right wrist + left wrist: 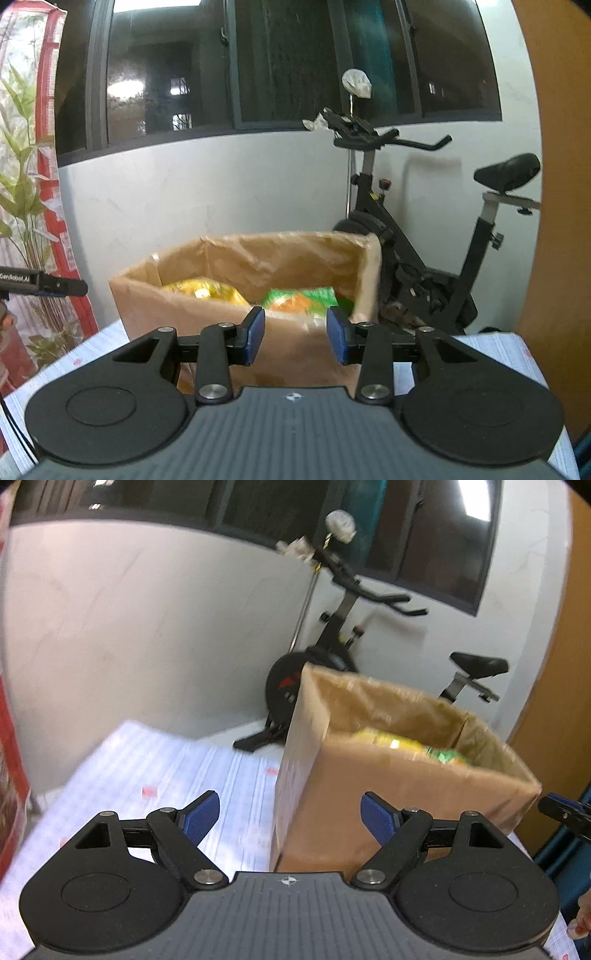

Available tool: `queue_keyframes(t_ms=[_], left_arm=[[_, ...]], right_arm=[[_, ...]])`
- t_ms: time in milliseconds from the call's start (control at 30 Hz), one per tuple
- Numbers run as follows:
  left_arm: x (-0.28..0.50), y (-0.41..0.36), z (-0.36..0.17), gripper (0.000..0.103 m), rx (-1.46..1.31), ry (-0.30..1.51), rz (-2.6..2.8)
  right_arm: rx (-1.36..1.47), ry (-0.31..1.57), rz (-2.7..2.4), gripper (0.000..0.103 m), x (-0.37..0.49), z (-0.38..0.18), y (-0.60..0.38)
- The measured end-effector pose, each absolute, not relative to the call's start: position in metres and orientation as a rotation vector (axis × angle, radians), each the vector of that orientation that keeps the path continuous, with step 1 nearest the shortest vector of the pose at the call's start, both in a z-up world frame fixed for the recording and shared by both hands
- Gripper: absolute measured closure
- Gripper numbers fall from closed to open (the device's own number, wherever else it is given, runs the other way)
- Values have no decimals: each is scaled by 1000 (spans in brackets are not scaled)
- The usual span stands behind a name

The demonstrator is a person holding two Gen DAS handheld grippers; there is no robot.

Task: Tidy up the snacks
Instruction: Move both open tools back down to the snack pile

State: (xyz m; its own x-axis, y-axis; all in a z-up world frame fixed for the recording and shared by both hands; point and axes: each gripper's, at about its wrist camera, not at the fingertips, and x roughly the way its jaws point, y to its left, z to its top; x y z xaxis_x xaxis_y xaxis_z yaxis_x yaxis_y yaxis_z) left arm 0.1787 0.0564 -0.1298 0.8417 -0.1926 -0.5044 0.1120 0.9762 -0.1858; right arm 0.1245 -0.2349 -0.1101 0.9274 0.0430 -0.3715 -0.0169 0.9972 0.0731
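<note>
Left wrist: left gripper (290,818) released, empty; box (332,812) at the worktop (166,775) far edge; snacks (410,747) inside.
Right wrist: right gripper (295,336) parted, empty; snacks likely light, crinkly, slippery; pinch a bag's top seam.

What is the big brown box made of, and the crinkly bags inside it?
The box looks like plain cardboard: matte brown, with a soft, slightly ragged top edge. The yellow bag and green bag seem to be shiny plastic film, since they catch the light and look crumpled, though blur hides the details.
</note>
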Motion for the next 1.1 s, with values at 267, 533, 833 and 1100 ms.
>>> queue_keyframes(t_ms=[267, 533, 833, 1100], left_arm=[[180, 40, -165, 19, -162, 637, -148], [185, 26, -192, 19, -159, 727, -147], [178, 16, -208, 20, -134, 750, -138], [178, 19, -218, 24, -136, 775, -114]], right_arm=[[94, 519, -23, 62, 118, -156, -254], [180, 645, -23, 62, 120, -196, -263], [127, 710, -81, 62, 115, -221, -268], [271, 800, -143, 62, 113, -246, -296]])
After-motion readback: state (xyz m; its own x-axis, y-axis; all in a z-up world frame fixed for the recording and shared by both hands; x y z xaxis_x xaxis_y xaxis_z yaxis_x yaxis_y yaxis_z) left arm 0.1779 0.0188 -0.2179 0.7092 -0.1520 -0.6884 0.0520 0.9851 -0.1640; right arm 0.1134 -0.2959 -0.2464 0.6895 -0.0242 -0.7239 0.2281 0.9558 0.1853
